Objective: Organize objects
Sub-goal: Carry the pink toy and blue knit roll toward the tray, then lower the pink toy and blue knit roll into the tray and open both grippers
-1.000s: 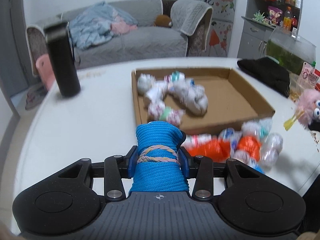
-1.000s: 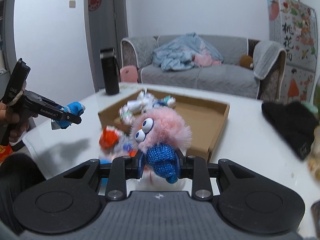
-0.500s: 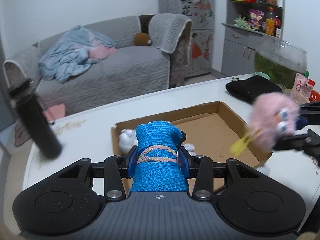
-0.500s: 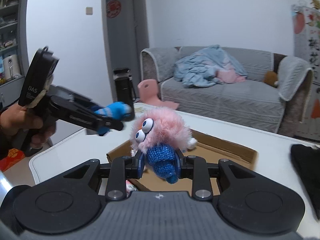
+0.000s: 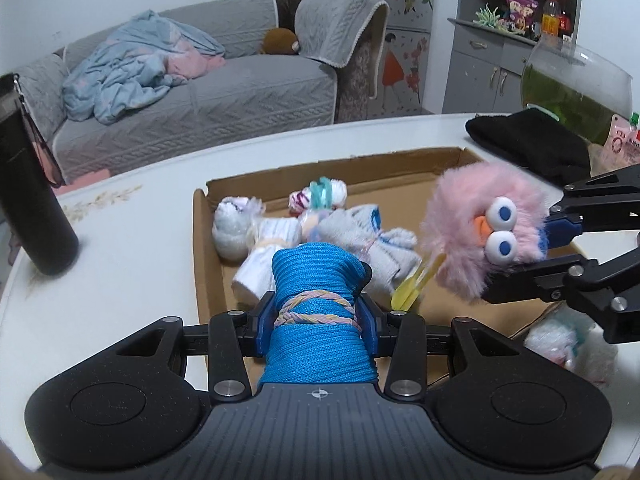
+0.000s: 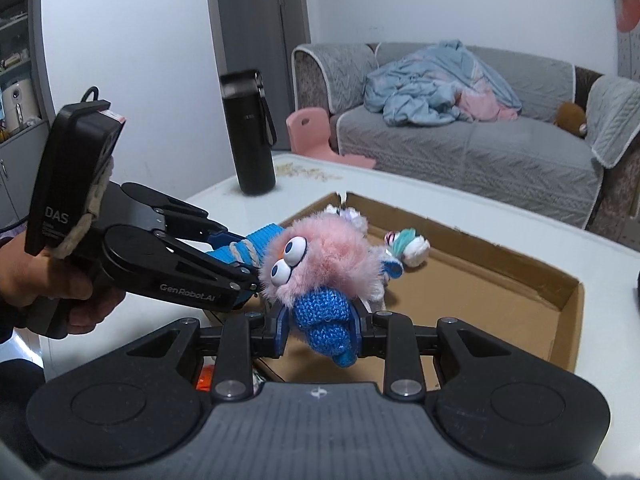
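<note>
Two grippers are hovering over the shallow cardboard tray [image 5: 208, 248] on the white table [image 5: 132, 240]. Rolled white sock bundles [image 5: 276, 236] are lying at its far left. Right gripper [image 6: 318, 320] is pinching the fluffy pink googly-eyed toy [image 6: 324, 264] by its knitted blue part. Left gripper [image 5: 316, 312] is clamping a ribbed blue sock roll [image 5: 316, 276] bound with braided cord.

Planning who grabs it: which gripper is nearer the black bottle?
Left. The left gripper is beside the black bottle, across bare table; the right gripper hangs over the box's far side.
</note>
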### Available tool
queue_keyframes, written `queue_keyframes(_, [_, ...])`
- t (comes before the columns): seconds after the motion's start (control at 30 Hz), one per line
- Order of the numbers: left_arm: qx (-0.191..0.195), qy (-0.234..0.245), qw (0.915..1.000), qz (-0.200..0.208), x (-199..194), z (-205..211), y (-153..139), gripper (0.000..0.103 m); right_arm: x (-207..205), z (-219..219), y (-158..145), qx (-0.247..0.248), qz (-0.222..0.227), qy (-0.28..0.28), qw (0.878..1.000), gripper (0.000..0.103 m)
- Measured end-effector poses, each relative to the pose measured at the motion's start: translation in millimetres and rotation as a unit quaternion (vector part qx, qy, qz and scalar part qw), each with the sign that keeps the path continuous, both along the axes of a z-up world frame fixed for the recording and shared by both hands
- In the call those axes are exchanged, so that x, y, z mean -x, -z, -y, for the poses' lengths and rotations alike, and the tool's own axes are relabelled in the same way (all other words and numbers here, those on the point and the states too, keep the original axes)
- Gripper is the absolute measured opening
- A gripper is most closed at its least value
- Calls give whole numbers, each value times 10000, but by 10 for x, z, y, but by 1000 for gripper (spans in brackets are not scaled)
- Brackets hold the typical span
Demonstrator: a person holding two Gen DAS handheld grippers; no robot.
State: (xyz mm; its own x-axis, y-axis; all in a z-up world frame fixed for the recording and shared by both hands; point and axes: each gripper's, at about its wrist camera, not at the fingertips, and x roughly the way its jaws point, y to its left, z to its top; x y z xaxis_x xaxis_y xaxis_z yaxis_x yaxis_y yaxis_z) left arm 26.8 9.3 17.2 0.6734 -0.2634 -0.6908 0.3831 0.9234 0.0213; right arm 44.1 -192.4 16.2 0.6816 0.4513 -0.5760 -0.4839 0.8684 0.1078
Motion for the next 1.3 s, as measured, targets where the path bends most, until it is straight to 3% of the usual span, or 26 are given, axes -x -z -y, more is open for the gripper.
queue_keyframes(0.87, [-199, 10, 9998, -66, 57, 81, 160, 50, -129, -311, 299, 692, -651, -302, 9950, 27])
queue_keyframes(1.3, [-472, 62, 9983, -339, 225, 153, 158, 53, -189, -226, 260, 735, -1300, -347, 9882, 29])
